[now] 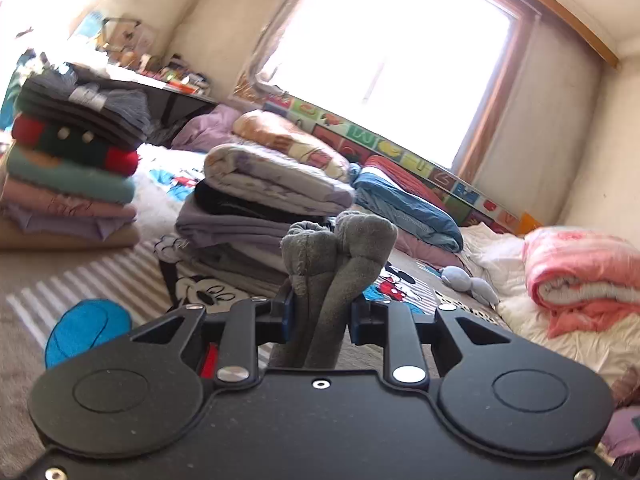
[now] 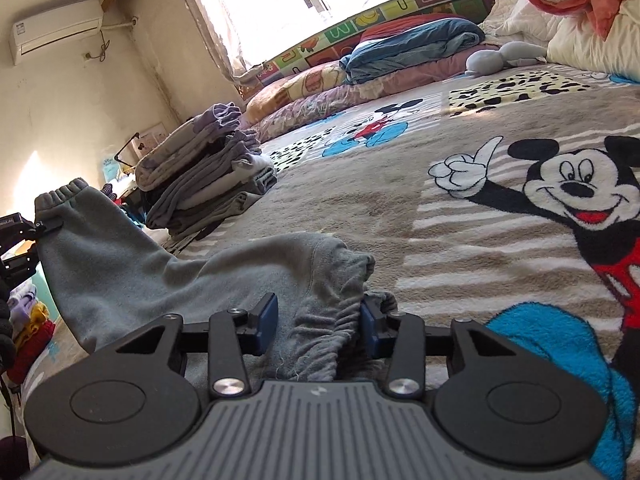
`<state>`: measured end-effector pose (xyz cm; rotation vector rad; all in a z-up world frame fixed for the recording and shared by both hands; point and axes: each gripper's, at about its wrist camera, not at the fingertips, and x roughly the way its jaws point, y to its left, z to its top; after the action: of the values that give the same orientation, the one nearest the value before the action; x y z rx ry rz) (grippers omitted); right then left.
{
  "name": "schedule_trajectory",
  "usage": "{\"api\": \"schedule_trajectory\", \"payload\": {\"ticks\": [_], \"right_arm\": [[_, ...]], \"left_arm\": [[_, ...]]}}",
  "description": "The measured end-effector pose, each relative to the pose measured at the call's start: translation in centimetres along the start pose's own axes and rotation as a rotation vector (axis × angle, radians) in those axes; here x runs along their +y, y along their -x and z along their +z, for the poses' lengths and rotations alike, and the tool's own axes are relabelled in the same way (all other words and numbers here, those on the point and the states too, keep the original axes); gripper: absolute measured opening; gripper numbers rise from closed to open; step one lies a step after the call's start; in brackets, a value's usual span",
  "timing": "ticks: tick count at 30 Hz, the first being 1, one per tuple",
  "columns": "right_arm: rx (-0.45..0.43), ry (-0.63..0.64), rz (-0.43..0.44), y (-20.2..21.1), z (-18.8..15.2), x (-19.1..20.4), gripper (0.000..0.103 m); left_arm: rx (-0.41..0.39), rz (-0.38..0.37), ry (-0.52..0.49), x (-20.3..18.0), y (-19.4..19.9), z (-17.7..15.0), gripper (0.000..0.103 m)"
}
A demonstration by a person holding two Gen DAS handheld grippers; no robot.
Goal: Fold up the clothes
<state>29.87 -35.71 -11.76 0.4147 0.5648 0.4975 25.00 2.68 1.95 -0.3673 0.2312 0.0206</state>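
Grey fleece sweatpants (image 2: 168, 276) hang stretched between my two grippers above the Mickey Mouse blanket (image 2: 460, 216). My right gripper (image 2: 318, 326) is shut on the gathered elastic waistband. My left gripper (image 1: 322, 312) is shut on the bunched leg cuffs (image 1: 340, 248), which stick up between its blue pads. In the right wrist view the left gripper (image 2: 48, 225) shows at the far left, clamped just below the cuff and holding that end higher.
Two stacks of folded clothes stand on the bed: a colourful one (image 1: 72, 168) and a grey-purple one (image 1: 256, 220), which also shows in the right wrist view (image 2: 208, 184). Folded quilts (image 1: 404, 208) line the window side. A pink quilt (image 1: 580, 272) and white bedding lie at the far end.
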Motion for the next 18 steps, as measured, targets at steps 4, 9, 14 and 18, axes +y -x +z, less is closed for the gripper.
{"api": "schedule_trajectory", "payload": {"ticks": [4, 9, 14, 18], "right_arm": [[-0.019, -0.090, 0.025, 0.5, 0.2, -1.4, 0.038], [-0.043, -0.209, 0.052, 0.9, 0.3, -3.5, 0.038], [-0.061, -0.314, 0.093, 1.2, 0.2, -5.2, 0.039], [-0.080, -0.359, 0.110, 1.5, 0.2, -5.9, 0.040]], "left_arm": [[0.000, -0.030, -0.154, -5.3, 0.0, -1.8, 0.023], [0.017, -0.056, -0.336, -10.9, -0.6, -5.7, 0.023], [0.017, -0.078, -0.518, -14.9, -1.0, -10.4, 0.023], [0.028, -0.100, -0.612, -17.3, -0.9, -13.4, 0.023]]}}
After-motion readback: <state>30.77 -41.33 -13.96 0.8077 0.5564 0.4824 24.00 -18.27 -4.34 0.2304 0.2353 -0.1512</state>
